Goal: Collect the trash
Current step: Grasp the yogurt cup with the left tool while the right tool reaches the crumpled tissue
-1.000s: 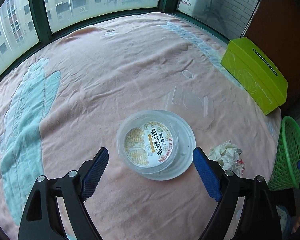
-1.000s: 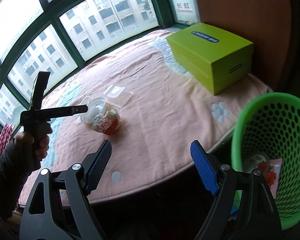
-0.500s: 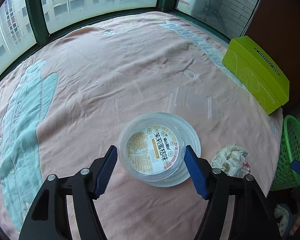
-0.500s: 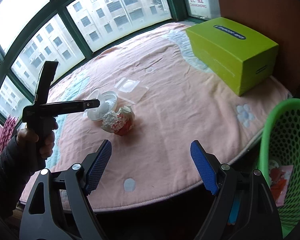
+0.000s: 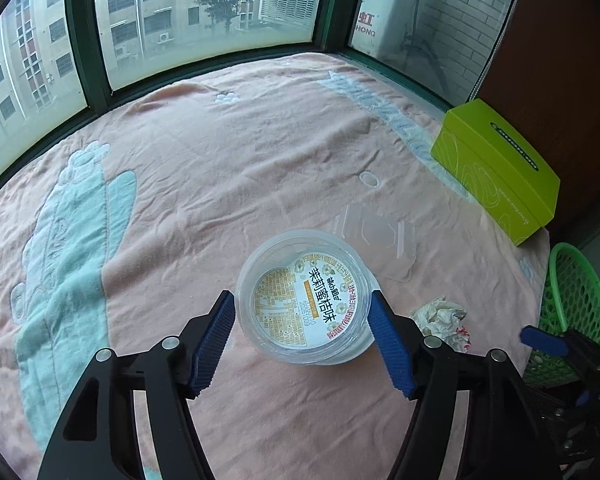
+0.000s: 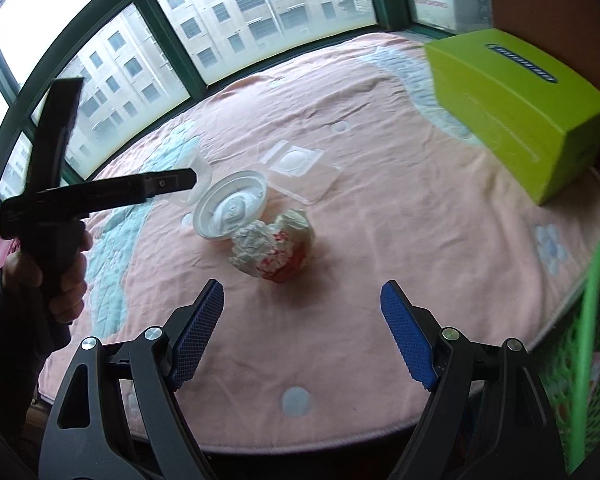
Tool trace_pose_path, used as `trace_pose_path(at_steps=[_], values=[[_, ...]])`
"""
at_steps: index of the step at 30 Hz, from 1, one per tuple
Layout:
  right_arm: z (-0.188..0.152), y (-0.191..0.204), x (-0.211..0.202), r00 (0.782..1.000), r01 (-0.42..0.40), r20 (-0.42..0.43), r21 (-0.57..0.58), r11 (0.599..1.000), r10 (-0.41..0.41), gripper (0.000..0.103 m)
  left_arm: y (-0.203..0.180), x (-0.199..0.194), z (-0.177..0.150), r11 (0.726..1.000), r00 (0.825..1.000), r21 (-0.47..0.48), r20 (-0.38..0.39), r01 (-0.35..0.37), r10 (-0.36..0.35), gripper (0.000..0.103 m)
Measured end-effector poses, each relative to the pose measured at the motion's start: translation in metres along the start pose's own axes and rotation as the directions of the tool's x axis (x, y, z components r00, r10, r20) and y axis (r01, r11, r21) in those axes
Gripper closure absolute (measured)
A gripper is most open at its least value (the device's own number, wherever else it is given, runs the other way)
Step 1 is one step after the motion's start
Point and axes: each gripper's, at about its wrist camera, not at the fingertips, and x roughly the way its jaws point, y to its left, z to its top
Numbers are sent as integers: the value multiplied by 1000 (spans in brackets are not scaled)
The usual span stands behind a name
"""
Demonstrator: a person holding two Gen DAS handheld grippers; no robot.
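Observation:
A clear plastic cup point(image 5: 306, 300) with a printed label sits between the blue pads of my left gripper point(image 5: 302, 316), which is shut on it; in the right wrist view the cup point(image 6: 230, 204) is tilted and lifted off the blanket. A crumpled wrapper point(image 5: 442, 318) lies to its right, also in the right wrist view point(image 6: 274, 248). A clear plastic clamshell point(image 5: 374, 232) lies beyond, also in the right wrist view point(image 6: 300, 170). My right gripper point(image 6: 302, 324) is open and empty, short of the wrapper.
A green mesh basket point(image 5: 572, 292) stands off the bed's right edge, also in the right wrist view point(image 6: 598, 344). A lime-green box point(image 5: 496, 168) sits by the brown wall. The pink blanket point(image 5: 220, 168) runs to the windows.
My left gripper closed onto the cup and tipped it up off the blanket. My right gripper moved left and forward toward the wrapper; the basket slid to the frame's right edge.

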Motion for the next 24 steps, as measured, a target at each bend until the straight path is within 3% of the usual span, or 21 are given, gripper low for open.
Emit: trace_pose_path(at_steps=[14,24], values=[[15,14,52,999,-24,-36,2,1000,24,26,9,-17,-3,1000,1000,-20,17,4,-3,38],[12,9,71,996,-57,-61,46,997,60,43,10,-14,-5,1000,1000,-30,6,8,-7,38]])
